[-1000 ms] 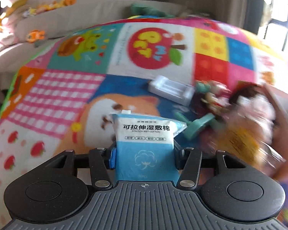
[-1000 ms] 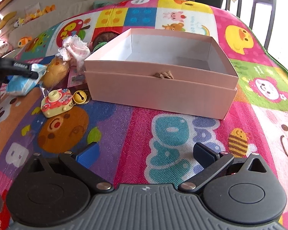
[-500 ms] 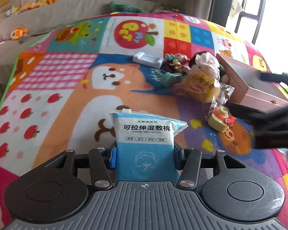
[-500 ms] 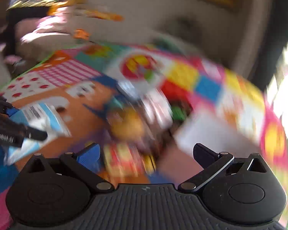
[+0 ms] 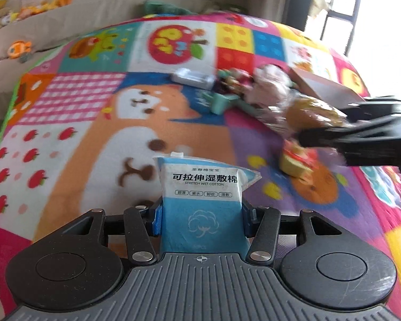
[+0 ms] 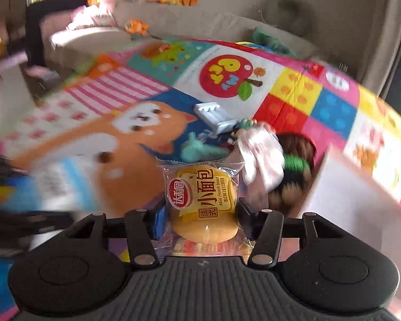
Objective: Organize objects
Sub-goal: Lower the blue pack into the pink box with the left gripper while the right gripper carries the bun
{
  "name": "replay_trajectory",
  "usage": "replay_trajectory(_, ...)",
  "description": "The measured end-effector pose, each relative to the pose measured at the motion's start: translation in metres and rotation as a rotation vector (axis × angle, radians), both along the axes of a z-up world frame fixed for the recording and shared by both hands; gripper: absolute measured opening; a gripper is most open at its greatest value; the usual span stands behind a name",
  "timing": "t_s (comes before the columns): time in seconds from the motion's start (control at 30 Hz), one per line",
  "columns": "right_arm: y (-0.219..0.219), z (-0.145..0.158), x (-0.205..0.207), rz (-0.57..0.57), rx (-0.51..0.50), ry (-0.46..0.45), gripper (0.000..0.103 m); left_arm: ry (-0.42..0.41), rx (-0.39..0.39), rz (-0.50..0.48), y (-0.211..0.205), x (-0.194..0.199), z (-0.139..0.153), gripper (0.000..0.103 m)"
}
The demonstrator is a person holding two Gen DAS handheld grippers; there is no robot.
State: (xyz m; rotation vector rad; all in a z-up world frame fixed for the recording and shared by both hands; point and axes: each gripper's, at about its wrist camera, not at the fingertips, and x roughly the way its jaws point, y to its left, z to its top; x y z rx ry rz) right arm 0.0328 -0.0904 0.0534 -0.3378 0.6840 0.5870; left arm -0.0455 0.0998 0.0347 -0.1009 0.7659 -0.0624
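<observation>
Left wrist view: the left gripper [image 5: 201,218] clamps the blue-and-white wet cotton pack [image 5: 202,200], upright at six o'clock over the play mat [image 5: 80,139]. At three o'clock the right gripper [image 5: 323,131] reaches in black, pinching the wrapped bread [image 5: 307,115]; the pink box [image 5: 323,87] sits at two o'clock.

Right wrist view: its jaws have just been closing, and now they squeeze the mini French bread packet [image 6: 203,203] at six o'clock. The box [image 6: 355,203] shows blurred at four o'clock, the cotton pack [image 6: 56,187] at nine.
</observation>
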Motion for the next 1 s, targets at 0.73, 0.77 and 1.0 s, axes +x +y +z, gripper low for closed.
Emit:
replay_trajectory(0.73,-0.214,0.035,-0.065,-0.416,0.222,-0.203,0.053,-0.05,0.108,-0.14,-0.221,0.206,0.006,0.057)
replay_trajectory(0.77,-0.217,0.033,-0.061,-0.422,0.219,-0.198,0.053,-0.044,0.133,-0.159,-0.221,0.2,0.007,0.057)
replay_trajectory(1.0,-0.214,0.018,-0.026,-0.443,0.226,-0.143,0.053,-0.058,0.027,-0.139,-0.19,0.179,0.033,0.057)
